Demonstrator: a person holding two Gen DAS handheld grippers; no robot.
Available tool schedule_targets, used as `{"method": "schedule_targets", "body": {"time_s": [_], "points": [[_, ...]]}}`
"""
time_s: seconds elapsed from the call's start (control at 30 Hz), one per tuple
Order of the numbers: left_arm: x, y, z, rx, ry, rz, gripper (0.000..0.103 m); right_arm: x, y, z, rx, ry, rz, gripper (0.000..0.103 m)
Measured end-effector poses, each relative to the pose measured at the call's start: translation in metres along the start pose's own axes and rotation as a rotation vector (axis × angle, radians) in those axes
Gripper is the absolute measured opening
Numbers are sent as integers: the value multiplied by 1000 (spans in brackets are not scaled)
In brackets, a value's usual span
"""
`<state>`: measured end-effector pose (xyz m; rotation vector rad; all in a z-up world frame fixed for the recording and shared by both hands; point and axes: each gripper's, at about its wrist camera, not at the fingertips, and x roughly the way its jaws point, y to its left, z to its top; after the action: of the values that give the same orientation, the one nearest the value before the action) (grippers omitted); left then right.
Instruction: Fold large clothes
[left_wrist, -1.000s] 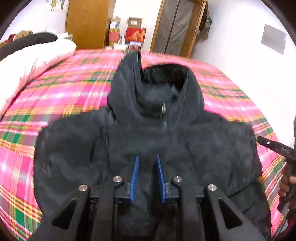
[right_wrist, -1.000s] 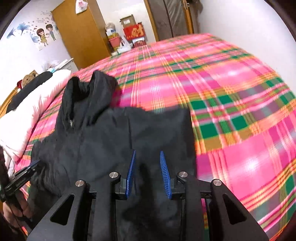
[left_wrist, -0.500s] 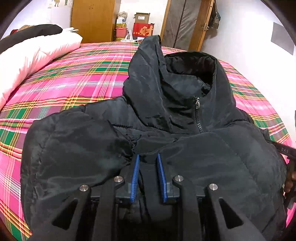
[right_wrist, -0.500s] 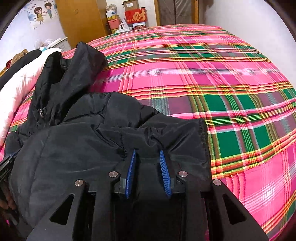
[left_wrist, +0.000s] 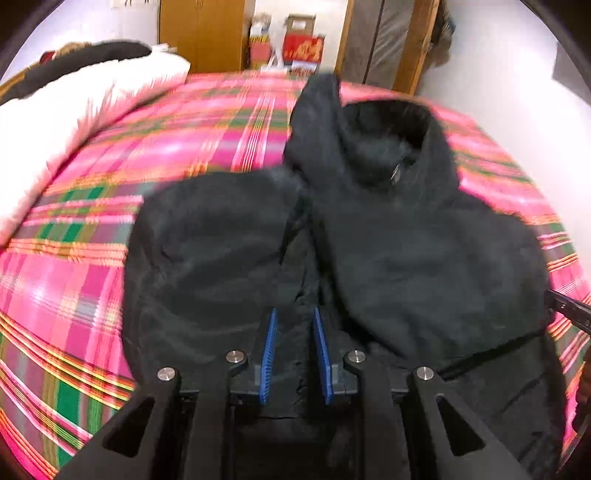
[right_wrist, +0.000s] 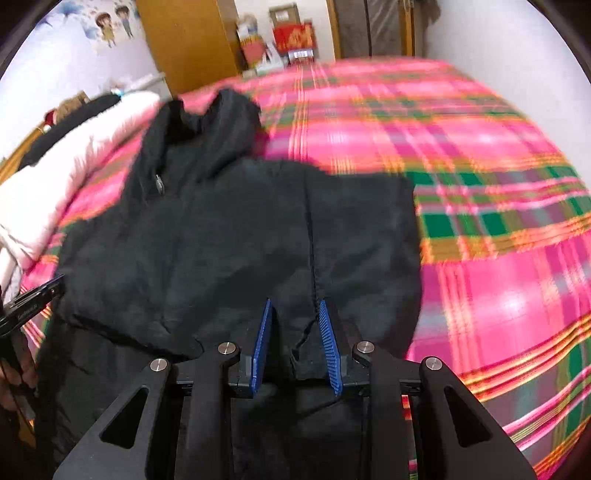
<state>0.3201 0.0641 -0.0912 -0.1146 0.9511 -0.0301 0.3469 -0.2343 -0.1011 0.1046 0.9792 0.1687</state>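
While no label reads clearly, both grippers' jaws, left gripper and right gripper, clamp black jacket fabric

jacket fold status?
Done: both sleeves look folded in over the jacket front on the bed. In hand: left gripper and right gripper each pinch black fabric at the near hem. Left: bringing the hem up toward the hood.
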Motion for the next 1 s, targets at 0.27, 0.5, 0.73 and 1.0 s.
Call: {"method": "schedule_targets", "body": {"time_s": [0.27,0.5,0.73,1.0], "points": [[13,-6,2,19,-7,26,23,13,5,2,-15,14,-18,28],[-36,-4,-8,-2,-40,4,23,-40,7,-9,7,-37,0,31],[-117,-2,-42,-10,-115,-11,23,-118,11,-57,13,-113,25,39],[-185,3,-88,-18,-146,20,23,-170,5,-117,83,-117,51,42]]}}
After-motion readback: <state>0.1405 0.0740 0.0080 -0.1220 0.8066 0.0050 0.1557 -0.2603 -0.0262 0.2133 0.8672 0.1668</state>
